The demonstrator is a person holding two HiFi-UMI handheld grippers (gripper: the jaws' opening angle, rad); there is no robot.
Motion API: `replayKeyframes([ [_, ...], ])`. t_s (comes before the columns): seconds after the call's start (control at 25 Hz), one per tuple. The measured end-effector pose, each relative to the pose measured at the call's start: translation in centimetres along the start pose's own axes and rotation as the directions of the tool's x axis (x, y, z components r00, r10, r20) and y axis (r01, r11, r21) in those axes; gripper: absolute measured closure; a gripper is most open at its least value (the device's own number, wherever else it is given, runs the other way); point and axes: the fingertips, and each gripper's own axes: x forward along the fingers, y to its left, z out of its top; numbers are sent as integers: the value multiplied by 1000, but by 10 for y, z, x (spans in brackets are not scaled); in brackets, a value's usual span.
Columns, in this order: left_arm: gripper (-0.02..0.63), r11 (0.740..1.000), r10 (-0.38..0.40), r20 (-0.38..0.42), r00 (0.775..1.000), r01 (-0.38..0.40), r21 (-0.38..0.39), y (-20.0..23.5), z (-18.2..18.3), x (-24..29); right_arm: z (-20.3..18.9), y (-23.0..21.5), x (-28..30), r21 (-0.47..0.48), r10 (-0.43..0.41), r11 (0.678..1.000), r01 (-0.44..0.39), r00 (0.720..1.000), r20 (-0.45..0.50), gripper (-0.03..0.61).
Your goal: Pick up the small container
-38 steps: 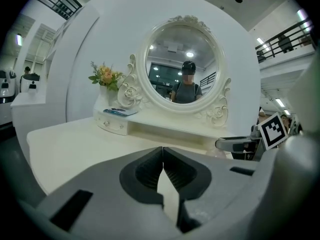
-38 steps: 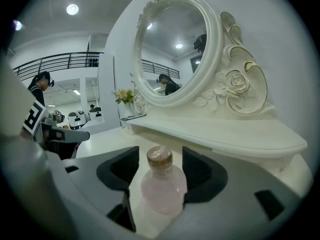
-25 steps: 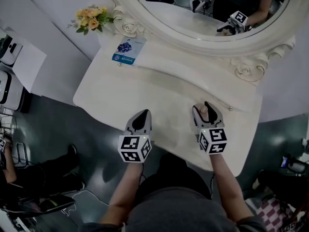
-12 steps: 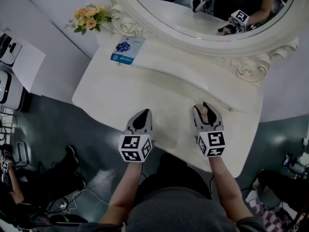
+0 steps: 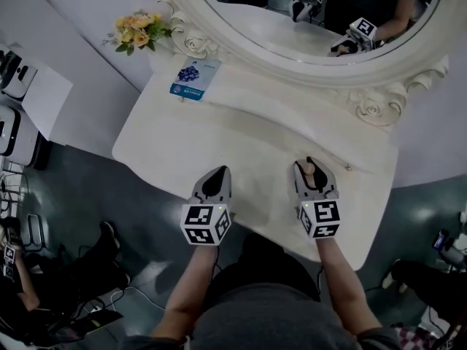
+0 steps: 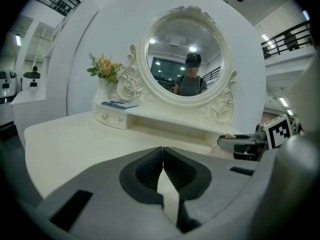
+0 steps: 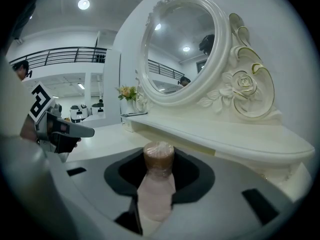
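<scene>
The small container is a pale pink bottle with a brown wrapped cap, standing upright near the front right of the white dressing table. My right gripper is around it and its jaws are closing, with the pads against the bottle's sides. The head view shows only the bottle's top between the jaws. My left gripper hovers over the table's front edge to the left, shut and empty. In the left gripper view its jaws meet, and the right gripper shows at the right.
A big oval mirror in an ornate frame stands at the back on a raised shelf. A bunch of flowers and a blue-printed packet are at the back left. The table's front edge is just under the grippers.
The right gripper's jaws have drawn in around the container. Both grippers have stayed in nearly the same place.
</scene>
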Motion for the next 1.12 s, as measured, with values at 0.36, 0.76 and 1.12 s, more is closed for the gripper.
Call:
replayKeyframes([
  [0.36, 607, 1000, 11, 17, 1000, -11, 9, 1, 3, -10, 18, 9, -12, 8, 24, 1000, -24, 999, 49, 443],
  [0.76, 607, 1000, 3, 43, 999, -4, 18, -3, 7, -24, 53, 21, -35, -18, 46, 999, -44, 991, 124, 443],
  [1.12, 607, 1000, -4, 75, 997, 3, 20, -4, 14, -41, 84, 36, -60, -27, 56, 998, -51, 979, 195, 443],
])
